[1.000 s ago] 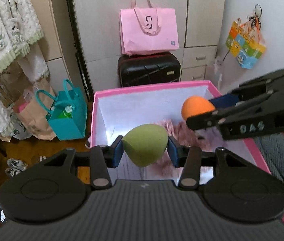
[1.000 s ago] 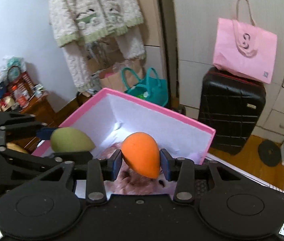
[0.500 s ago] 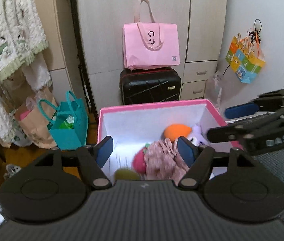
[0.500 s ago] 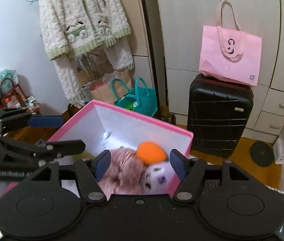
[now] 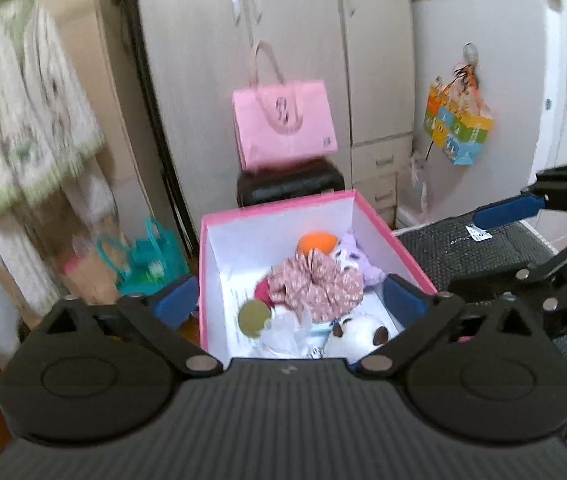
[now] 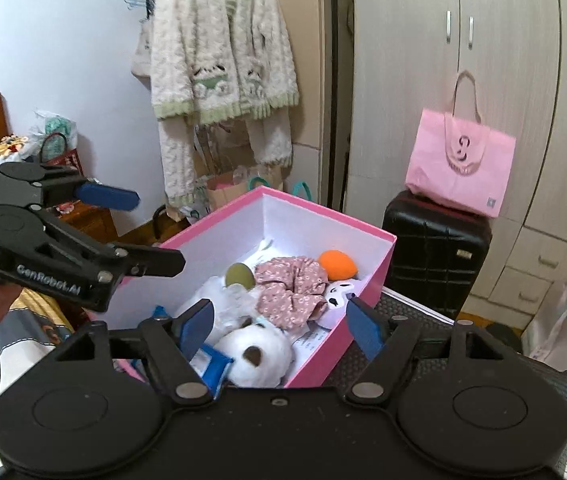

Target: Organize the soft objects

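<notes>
Lying inside the pink box (image 6: 367, 276): orange beauty sponge (image 6: 337, 265) at approx 1 o'clock of the floral scrunchie (image 6: 289, 291), green beauty sponge (image 6: 240, 275) at approx 10 o'clock of it, both resting on the pile w/ nothing gripping them. Also sitting in the box: white plush w/ brown ears (image 6: 257, 354) at 6 o'clock, purple-white plush (image 6: 339, 300) at 3 o'clock, touching the scrunchie.

In left wrist view, green sponge (image 5: 254, 318) lying near the box's left wall, orange sponge (image 5: 317, 242) toward the far wall, long axis running roughly left-right.

Left gripper (image 5: 289, 302) standing fully spread, jaws having just been opening, nothing between the pads; box contents showing below and ahead, at 12 o'clock. Right gripper (image 6: 279, 326) standing wide, jaws likewise just opening, empty; box dead ahead, white plush closest to the pads. Left gripper (image 6: 135, 232) also showing at 9 o'clock in right wrist view, well above the box's left rim.

Judging both sponges as deposited; next pick prob. needing a new target outside the box, none showing in either view. Neither hand looking clearly nearer.
</notes>
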